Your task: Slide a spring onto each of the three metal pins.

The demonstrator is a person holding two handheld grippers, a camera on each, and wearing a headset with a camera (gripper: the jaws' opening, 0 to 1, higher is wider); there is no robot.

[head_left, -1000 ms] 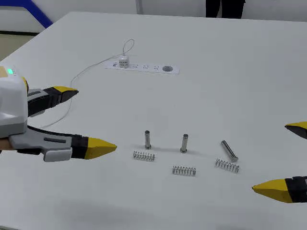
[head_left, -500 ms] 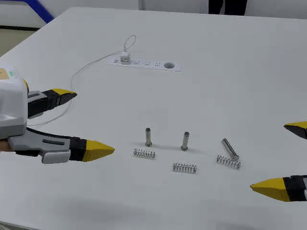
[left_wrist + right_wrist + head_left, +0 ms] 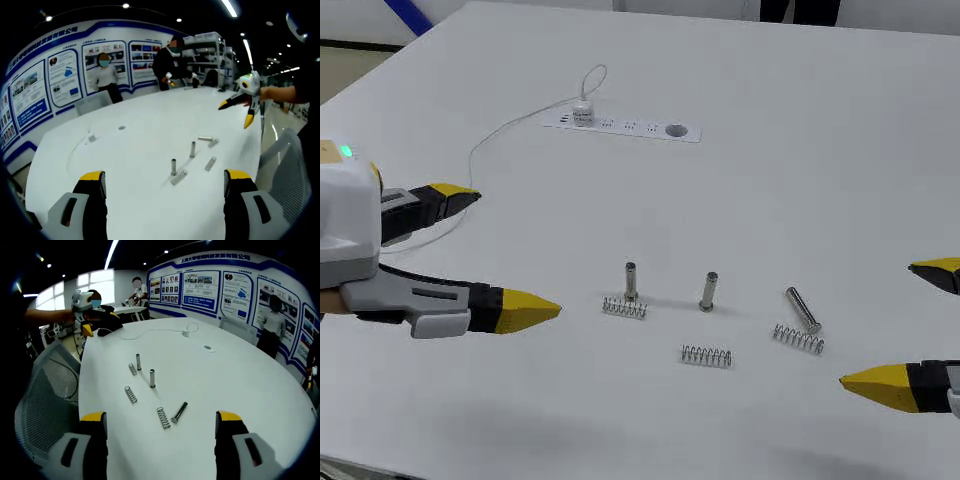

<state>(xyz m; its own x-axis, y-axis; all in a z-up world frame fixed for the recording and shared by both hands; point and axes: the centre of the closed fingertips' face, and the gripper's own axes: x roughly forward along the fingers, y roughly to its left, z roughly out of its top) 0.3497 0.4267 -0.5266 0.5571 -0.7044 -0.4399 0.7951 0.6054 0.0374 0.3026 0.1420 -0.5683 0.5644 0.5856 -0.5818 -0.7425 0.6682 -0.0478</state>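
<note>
L gripper (image 3: 512, 252) & R gripper (image 3: 878, 323) both gaped wide, empty, w/ pins (image 3: 708, 291) & springs (image 3: 706, 355) between them, well apart from either

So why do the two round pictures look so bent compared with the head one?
Head view: even, soft light, straight lines, only a faint shadow on the white table below the left hand-held gripper. Left gripper view: a fisheye lens bows the table edge and wall posters; a ceiling strip light glares. Right gripper view: same bowing, yet the lying pin is sharp.
</note>
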